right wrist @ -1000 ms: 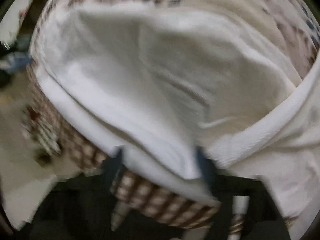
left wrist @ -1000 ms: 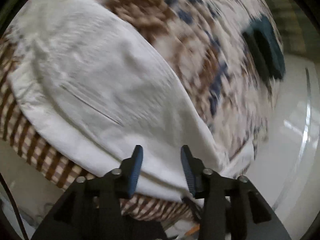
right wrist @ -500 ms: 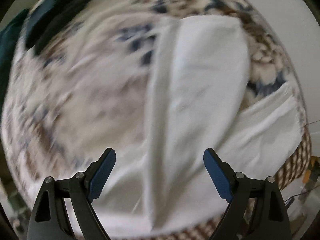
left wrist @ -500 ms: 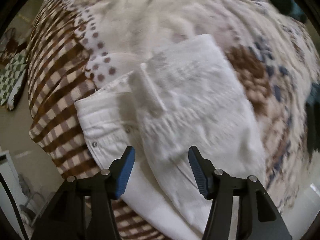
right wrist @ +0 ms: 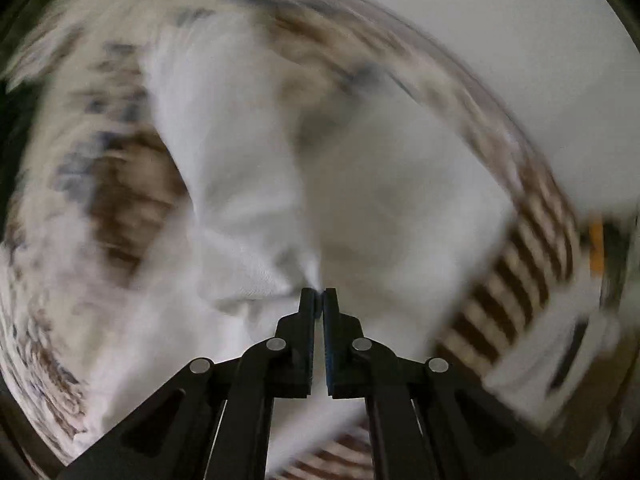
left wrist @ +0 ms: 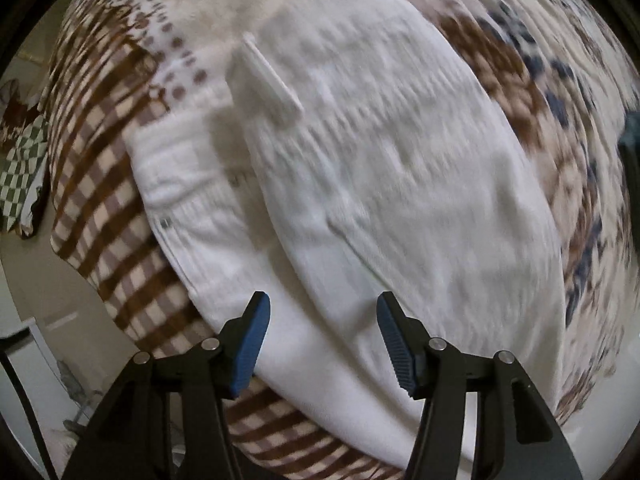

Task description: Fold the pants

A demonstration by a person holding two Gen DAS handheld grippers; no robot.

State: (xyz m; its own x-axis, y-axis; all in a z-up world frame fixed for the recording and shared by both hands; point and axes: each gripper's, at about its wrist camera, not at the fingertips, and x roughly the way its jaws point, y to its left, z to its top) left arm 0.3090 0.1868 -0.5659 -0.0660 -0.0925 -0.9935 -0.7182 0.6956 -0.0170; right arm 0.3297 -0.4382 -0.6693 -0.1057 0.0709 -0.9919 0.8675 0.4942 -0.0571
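Note:
White pants (left wrist: 392, 184) lie partly folded on a patterned blanket (left wrist: 108, 184), with the waistband and a rivet toward the left and a belt loop (left wrist: 268, 76) sticking up. My left gripper (left wrist: 320, 340) hangs above the pants' near edge, open, its blue pads (left wrist: 250, 344) clear of the cloth. In the blurred right wrist view the pants (right wrist: 248, 184) rise to a pinched peak at my right gripper (right wrist: 319, 294), whose jaws are shut on that fold of cloth.
The blanket's brown-checked edge (right wrist: 520, 264) drops off to the floor (left wrist: 36, 280) at the left. A green-checked cloth (left wrist: 22, 176) lies on the floor. A dark teal object (left wrist: 632, 148) sits at the right rim. A white wall (right wrist: 500, 40) stands behind the bed.
The right gripper swung across the pants, rolled round, and went from wide open to shut on a fold of cloth. The left gripper widened slightly and sank closer to the pants.

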